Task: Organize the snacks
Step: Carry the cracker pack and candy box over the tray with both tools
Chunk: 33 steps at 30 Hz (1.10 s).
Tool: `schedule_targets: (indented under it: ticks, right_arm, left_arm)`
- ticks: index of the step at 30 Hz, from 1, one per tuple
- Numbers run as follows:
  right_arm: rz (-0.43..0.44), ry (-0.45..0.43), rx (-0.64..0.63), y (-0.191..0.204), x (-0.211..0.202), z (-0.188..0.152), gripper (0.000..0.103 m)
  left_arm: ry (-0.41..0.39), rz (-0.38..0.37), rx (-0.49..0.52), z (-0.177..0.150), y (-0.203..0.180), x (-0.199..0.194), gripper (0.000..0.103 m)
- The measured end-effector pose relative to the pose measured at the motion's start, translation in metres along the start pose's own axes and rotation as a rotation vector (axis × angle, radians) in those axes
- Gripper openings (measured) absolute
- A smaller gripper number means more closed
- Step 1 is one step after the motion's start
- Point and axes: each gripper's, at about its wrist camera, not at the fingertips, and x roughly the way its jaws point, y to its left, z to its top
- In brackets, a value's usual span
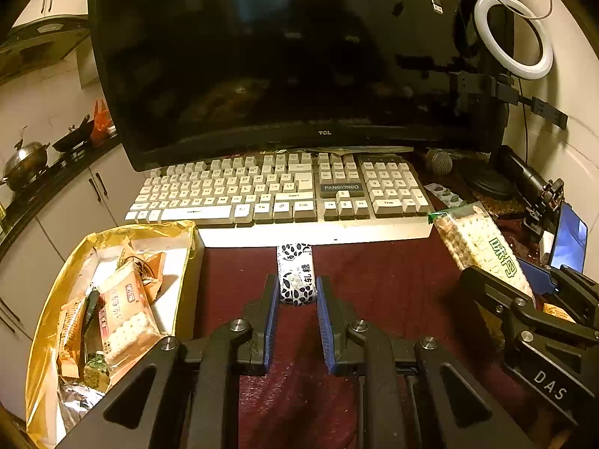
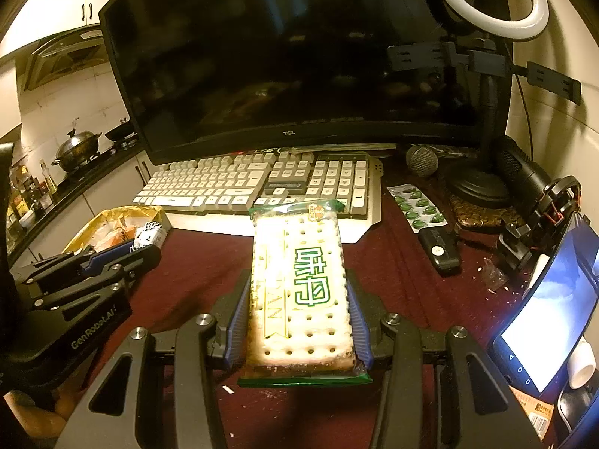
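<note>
Left fingers gripped candy pkt; right fingers clamped cracker pack. Best carried level to gold box, w/o crushing.

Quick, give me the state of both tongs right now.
Left tongs: closed on the black-and-white candy pack.
Right tongs: closed on the cracker pack, held above the table.
</note>
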Motion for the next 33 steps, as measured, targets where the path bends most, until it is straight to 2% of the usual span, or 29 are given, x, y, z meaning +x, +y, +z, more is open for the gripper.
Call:
schedule_targets:
  ticks: [6,14,26,30,33]
  right_arm:
    - [0.038,0.01,-0.006,0.013,-0.004,0.002,0.046]
    - [0.172,0.076,0.011,0.038,0.004,0.011,0.046]
    - [0.323,0.152,-0.103,0.117,0.02,0.016,0.046]
    - [0.37,0.183,-0.14,0.147,0.029,0.015,0.046]
    - [0.394,0.208,-0.172,0.168,0.038,0.014,0.046]
  left_arm:
    - [-0.01,0.001,-0.014,0.0,0.007,-0.005,0.02]
    - [-0.043,0.014,-0.063,0.002,0.032,-0.023,0.02]
    - [-0.049,0.111,-0.193,-0.022,0.114,-0.051,0.02]
    - [-0.023,0.171,-0.244,-0.04,0.146,-0.052,0.02]
    - [0.013,0.18,-0.285,-0.052,0.164,-0.047,0.02]
